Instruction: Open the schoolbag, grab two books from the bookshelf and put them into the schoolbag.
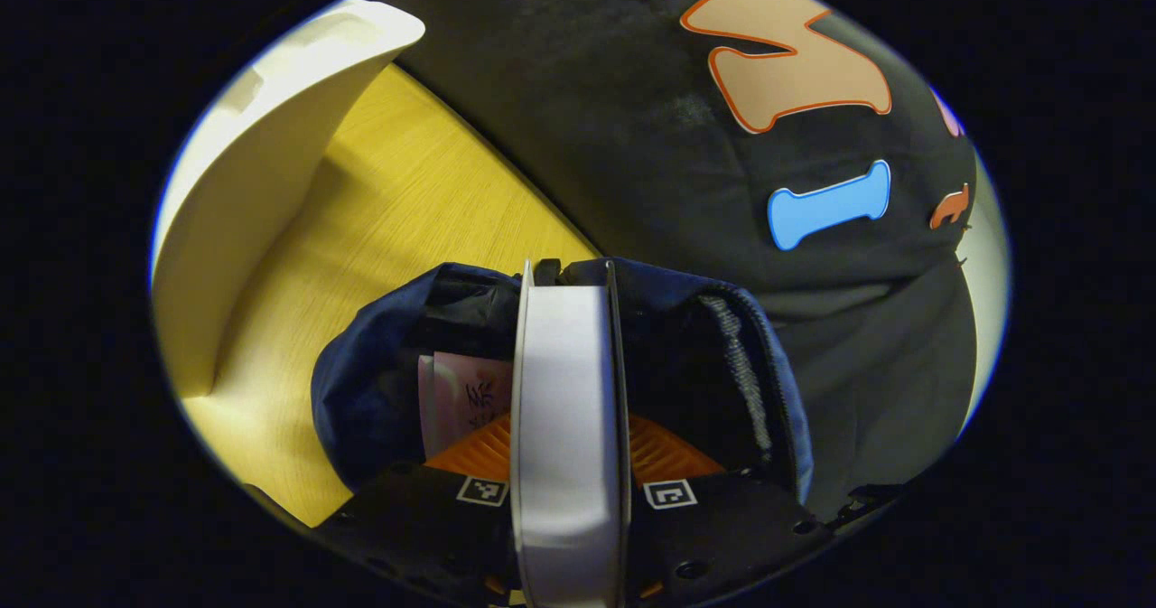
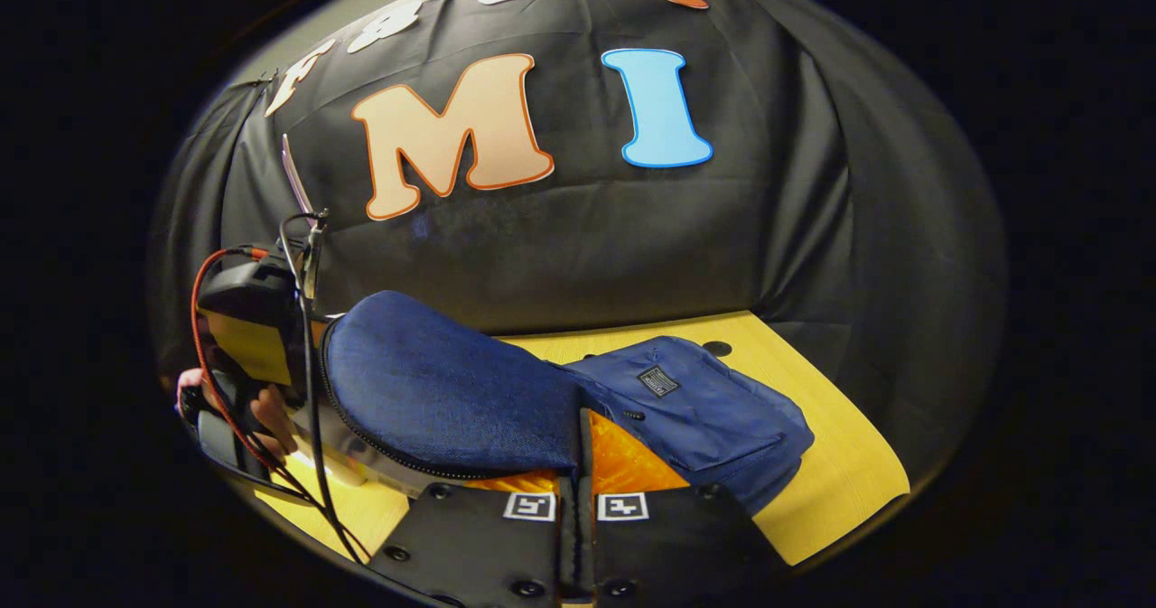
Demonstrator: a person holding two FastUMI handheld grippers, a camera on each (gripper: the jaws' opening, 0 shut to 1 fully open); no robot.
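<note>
Left gripper view: left gripper [image 1: 569, 463] clamps book [image 1: 564, 400] over schoolbag [image 1: 722, 355].

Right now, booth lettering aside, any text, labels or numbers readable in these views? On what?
Nothing legible.
Patch on the schoolbag: too small to read.
Dark marks on the book in the bag: blurred.
Held white book: blank edge, no text.
Square markers: coded patterns, no words.
</note>
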